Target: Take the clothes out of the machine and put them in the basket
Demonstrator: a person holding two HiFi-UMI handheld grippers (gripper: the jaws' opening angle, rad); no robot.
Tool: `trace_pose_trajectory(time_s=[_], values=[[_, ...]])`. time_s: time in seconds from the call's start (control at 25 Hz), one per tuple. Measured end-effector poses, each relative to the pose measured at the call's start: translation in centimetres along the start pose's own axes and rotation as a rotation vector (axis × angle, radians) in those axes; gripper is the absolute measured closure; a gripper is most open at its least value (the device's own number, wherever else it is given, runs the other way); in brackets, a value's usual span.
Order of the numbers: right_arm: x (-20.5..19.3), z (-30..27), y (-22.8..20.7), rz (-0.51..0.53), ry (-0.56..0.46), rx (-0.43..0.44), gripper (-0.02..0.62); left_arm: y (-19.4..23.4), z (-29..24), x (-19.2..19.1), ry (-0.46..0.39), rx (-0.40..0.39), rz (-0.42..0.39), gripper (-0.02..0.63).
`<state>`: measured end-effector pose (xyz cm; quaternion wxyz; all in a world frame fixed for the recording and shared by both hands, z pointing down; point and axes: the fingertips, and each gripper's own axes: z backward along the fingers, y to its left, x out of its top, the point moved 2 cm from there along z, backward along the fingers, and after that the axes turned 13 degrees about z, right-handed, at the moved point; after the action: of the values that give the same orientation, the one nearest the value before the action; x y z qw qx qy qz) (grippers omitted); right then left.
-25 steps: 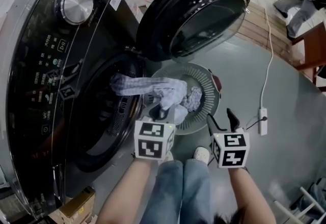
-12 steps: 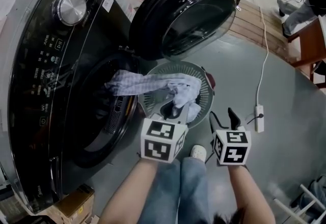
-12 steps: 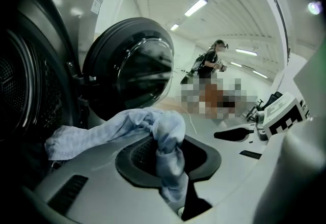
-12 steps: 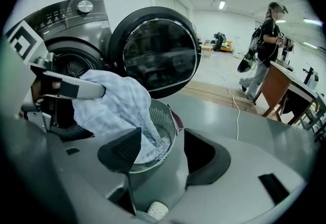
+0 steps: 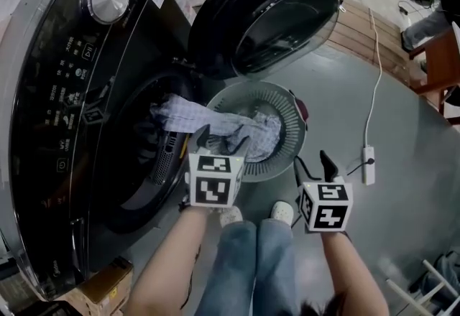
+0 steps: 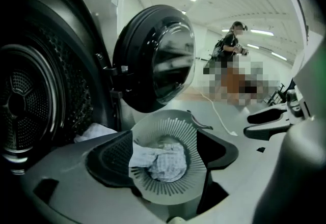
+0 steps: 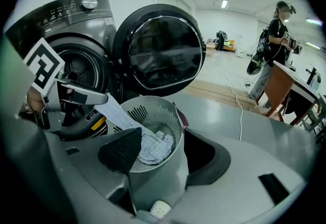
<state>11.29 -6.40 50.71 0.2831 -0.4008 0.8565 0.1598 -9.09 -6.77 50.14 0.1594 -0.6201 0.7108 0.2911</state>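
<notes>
Washing machine (image 5: 65, 92) at 9 o'clock, door (image 5: 287, 16) swung open toward 12. Pale checked cloth (image 5: 188, 113) trails from drum mouth over rim into grey slatted basket (image 5: 291, 136); bunched end lies inside basket. Basket on floor at centre, just below door. Left claw (image 5: 219, 141) at 7 o'clock edge of basket, just above cloth, jaws opening, nothing pinched between them. Right claw (image 5: 314, 166) at 5 o'clock of basket, jaws apart, empty. Power strip (image 5: 369, 166) on floor at 3 o'clock.

Machine (image 5: 36, 185) cut off at left edge; panel print (image 5: 68, 85) illegible.
</notes>
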Motion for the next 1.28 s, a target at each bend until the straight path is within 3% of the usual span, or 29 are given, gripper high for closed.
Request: trace_pose_trajectory(time_s=[0.32, 0.64, 1.0, 1.12, 1.28], values=[[0.3, -1.6, 1.7, 0.031, 0.021, 0.022, 0.339, 10.0, -1.5, -1.2, 0.067, 0.257, -0.128, 0.239], [1.1, -3.9, 3.6, 0.065, 0.023, 0.053, 0.342, 18.1, -4.3, -2.7, 0.161, 0.400, -0.113, 0.239], [0.6, -6.1, 4.8, 0.077, 0.042, 0.072, 0.344, 20.9, -7.3, -3.3, 0.218, 0.421, -0.179, 0.239], [0.8, -6.8, 4.6, 0.100, 0.040, 0.072, 0.344, 21.0, -8.2, -3.6, 0.223, 0.395, -0.167, 0.239], [0.8, -7.2, 4.2, 0.061, 0.045, 0.062, 0.345, 20.9, -7.6, -3.0, 0.186, 0.421, -0.167, 0.339]])
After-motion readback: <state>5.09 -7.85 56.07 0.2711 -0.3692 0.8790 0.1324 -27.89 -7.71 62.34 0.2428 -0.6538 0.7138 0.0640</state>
